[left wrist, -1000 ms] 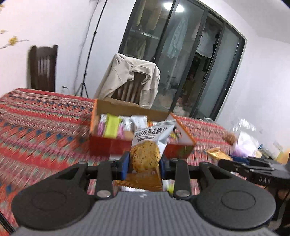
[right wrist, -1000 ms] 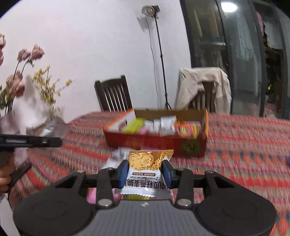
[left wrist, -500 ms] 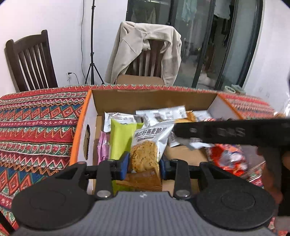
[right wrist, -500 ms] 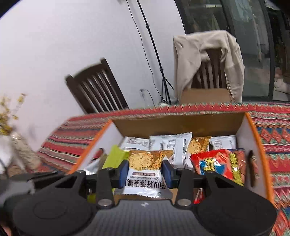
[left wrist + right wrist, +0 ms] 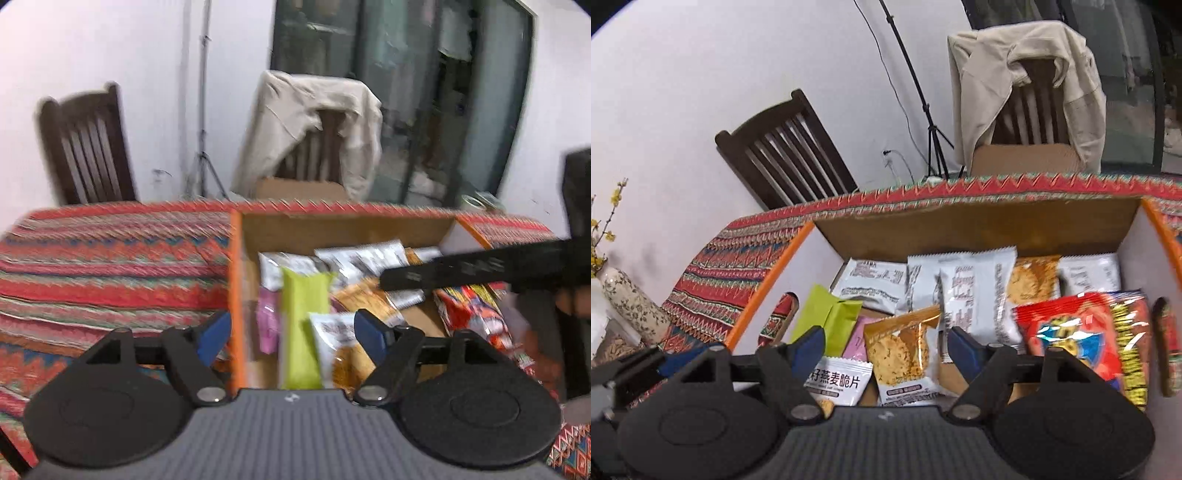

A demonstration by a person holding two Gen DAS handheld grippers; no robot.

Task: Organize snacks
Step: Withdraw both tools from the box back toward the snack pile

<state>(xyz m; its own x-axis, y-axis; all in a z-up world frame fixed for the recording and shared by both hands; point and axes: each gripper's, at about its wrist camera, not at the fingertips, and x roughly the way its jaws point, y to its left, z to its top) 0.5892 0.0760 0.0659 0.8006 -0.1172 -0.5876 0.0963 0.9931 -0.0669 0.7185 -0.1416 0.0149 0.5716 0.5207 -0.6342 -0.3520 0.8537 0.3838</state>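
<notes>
Both tongs hang over the open box [image 5: 979,225] on the bench [image 5: 110,258], tilted down into it.

Left tongs [image 5: 293,334]: jaws have just been opening and now stand wide, gripping nothing. An oat packet [image 5: 338,343] lies loose in the gap between them, beside the right-hand pad but not pinched, with a green packet [image 5: 301,325] just to its left. The left pad sits outside the orange box wall, the right pad inside, so these tongs straddle the wall.

Right tongs [image 5: 886,349]: jaws have likewise just been opening and are well apart, holding nothing. A gold cracker packet [image 5: 905,354] lies tilted in the gap, clear of both pads. A 2nd white packet with printed characters [image 5: 838,380] lies low by the left pad. Ahead of the jaws, white packets [image 5: 960,288] line the far wall; a red bag [image 5: 1082,339] fills the right-hand end.

Judgement: each pair has let its packet go inside the box, which is where the task wants snacks gathered. The wide jaws suit a clean release. The contents lie overlapped, not in rows, so tidying may remain. Withdrawal should be straight, since the left pair could catch the wall.
</notes>
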